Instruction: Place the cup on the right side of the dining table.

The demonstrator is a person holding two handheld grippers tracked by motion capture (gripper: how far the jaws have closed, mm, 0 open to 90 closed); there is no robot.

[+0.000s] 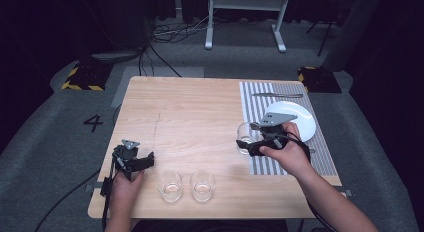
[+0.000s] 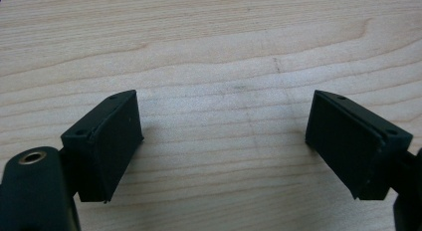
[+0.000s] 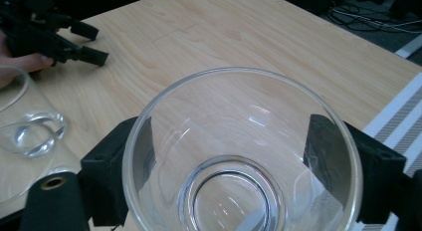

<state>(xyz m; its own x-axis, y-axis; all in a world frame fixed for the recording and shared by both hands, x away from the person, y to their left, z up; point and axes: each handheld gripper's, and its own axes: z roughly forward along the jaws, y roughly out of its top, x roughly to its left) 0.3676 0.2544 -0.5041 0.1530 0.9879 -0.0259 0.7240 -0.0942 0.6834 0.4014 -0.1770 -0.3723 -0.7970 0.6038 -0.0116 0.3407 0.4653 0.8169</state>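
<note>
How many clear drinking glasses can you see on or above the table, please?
3. Two clear drinking glasses stand side by side near the front edge; a third is gripped in the right claw beside the striped placemat.

Two empty glasses [image 1: 170, 185] [image 1: 202, 184] are set side by side near the front edge of the wooden table [image 1: 195, 117]. A striped mat [image 1: 260, 94] is laid along the right side of the table, and a white plate [image 1: 302, 119] is placed on it. A knife [image 1: 277, 95] is laid across the mat beyond the plate. On the grey floor, a "4" [image 1: 93, 123] is marked left of the table, and two black-and-yellow blocks [image 1: 82, 77] [image 1: 317, 78] are seen past the far corners. White stand legs [image 1: 244, 22] and cables [image 1: 175, 32] are seen farther back.
</note>
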